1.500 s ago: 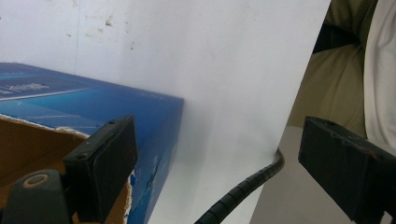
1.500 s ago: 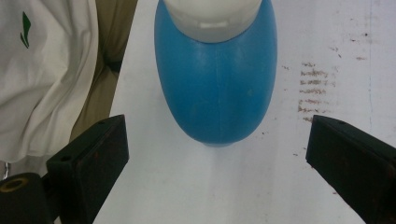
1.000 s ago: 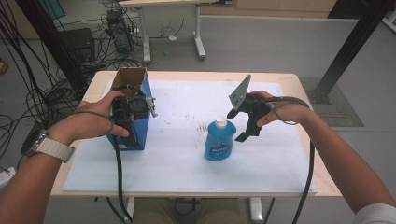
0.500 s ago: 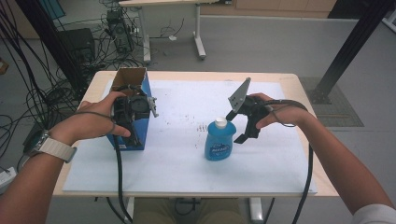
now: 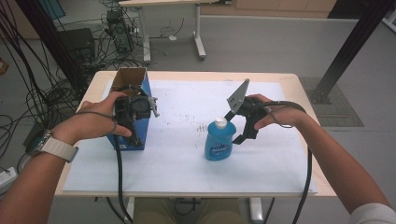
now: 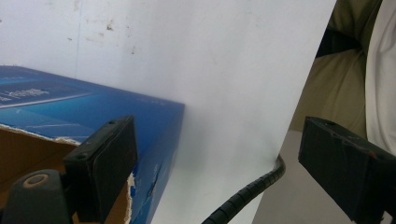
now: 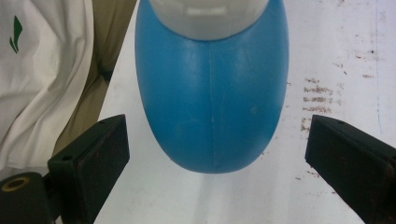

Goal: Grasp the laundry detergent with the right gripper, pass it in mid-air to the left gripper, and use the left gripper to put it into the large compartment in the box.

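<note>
Blue rounded plastic bottle [image 5: 218,145], white-capped

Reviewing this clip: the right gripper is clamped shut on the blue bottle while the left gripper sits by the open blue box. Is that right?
Not quite. The right gripper is open: in the right gripper view its jaws stand wide on either side of the blue bottle, with clear gaps and no contact. The rest holds: the left gripper sits by the open blue box in the high view.
</note>
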The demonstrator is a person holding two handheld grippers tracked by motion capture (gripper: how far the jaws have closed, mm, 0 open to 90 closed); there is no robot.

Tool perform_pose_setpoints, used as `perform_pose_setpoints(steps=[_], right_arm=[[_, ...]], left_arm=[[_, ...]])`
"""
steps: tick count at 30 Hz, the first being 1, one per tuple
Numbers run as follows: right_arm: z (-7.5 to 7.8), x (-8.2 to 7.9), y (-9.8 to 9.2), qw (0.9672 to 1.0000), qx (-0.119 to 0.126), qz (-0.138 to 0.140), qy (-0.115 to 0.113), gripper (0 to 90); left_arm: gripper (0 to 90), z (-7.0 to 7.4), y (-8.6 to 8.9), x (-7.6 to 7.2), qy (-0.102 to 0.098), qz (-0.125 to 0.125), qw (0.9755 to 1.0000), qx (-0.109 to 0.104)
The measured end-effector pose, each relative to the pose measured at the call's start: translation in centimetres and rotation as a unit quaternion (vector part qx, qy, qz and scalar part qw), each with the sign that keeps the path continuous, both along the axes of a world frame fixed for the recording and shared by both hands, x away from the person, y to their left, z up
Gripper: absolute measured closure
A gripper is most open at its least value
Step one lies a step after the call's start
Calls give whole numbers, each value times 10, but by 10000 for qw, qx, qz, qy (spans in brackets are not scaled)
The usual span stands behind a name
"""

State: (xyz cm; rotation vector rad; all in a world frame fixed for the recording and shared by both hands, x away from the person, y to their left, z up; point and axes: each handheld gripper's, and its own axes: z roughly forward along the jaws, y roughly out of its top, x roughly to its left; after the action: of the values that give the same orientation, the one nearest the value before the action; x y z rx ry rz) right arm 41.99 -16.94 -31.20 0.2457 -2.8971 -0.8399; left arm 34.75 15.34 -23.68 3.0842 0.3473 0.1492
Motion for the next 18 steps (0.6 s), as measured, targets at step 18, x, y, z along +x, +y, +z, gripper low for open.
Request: perform_pose_setpoints(steps=[18], right_arm=[[-1, 0, 2, 10000, 10, -25, -34, 63]], left_arm=[[123, -3, -1, 1, 43, -24, 10000, 17]])
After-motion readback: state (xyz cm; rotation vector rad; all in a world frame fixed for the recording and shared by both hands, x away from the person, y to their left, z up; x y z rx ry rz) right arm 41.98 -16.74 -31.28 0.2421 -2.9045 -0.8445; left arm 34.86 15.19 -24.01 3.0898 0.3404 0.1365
